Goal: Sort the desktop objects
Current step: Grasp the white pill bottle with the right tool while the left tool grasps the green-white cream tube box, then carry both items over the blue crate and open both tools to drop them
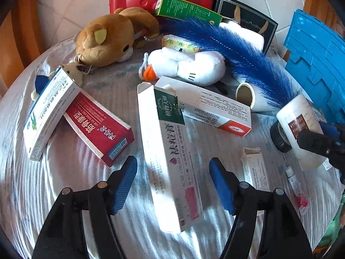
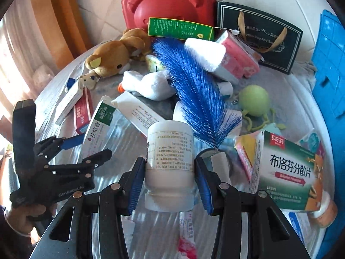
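Note:
My right gripper (image 2: 169, 177) is shut on a white medicine bottle (image 2: 169, 161) with a printed label, held cap toward the camera above the table. The bottle also shows in the left wrist view (image 1: 301, 127) with the right gripper's fingers (image 1: 319, 142) on it. My left gripper (image 1: 173, 181) is open, its blue pads either side of a long white and green cream box (image 1: 170, 155) lying on the table. In the right wrist view the left gripper (image 2: 86, 149) is at the left, beside that box (image 2: 97, 129).
A red box (image 1: 99, 125), a white box (image 1: 49, 112), another white box (image 1: 207, 105), a brown bear (image 1: 107, 36), a white plush duck (image 1: 185, 64), a blue feather (image 1: 237, 51), a red case (image 2: 170, 4), a blue crate (image 1: 319, 64) and a green-white ibuprofen box (image 2: 289, 172) crowd the table.

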Demonstrator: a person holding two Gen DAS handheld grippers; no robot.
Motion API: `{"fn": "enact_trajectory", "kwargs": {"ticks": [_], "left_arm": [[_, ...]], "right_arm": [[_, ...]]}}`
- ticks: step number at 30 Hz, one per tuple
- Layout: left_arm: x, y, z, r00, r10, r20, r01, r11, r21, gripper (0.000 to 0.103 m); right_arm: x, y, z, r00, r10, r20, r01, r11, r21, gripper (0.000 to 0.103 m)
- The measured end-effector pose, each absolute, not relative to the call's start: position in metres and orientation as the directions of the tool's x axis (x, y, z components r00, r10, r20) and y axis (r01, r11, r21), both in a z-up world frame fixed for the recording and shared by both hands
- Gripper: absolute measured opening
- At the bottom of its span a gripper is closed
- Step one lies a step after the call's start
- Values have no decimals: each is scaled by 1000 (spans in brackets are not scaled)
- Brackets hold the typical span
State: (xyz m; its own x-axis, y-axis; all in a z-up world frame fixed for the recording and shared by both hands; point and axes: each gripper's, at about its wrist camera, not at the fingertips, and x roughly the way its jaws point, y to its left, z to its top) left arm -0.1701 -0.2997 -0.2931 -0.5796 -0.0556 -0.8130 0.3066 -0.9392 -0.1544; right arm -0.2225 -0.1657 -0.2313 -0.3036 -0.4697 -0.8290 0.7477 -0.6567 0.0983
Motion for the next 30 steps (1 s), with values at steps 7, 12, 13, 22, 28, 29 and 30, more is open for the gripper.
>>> {"fn": "enact_trajectory", "kwargs": {"ticks": [7, 12, 13, 22, 28, 29, 30], "left_arm": [[-182, -299, -295, -565, -32, -825, 279, -948, -154, 68], [-168, -306, -292, -546, -30, -837, 284, -947, -151, 45], [-169, -308, -292, -542, -30, -840, 286, -946, -151, 42], [-160, -305, -281, -556, -29, -831, 246, -960, -131, 32], [-153, -286, -234, -639, -63, -766, 188, -979, -77, 32], [-152, -279, -222, -658, -65, -750, 170, -983, -65, 32], [-151, -272, -210, -678, -62, -732, 147, -988, -53, 32]], "right_arm": [[-230, -170, -232, -302, -481, -823, 734, -668, 121, 46], [-234, -168, -227, -310, -489, -815, 729, -672, 126, 46], [-236, -168, -226, -311, -490, -815, 726, -676, 129, 46], [-234, -158, -219, -323, -506, -800, 717, -682, 141, 46], [-230, -144, -197, -379, -525, -762, 704, -698, 132, 46], [-228, -141, -191, -391, -531, -752, 702, -700, 129, 46], [-225, -138, -183, -405, -538, -739, 700, -702, 127, 46]]}}
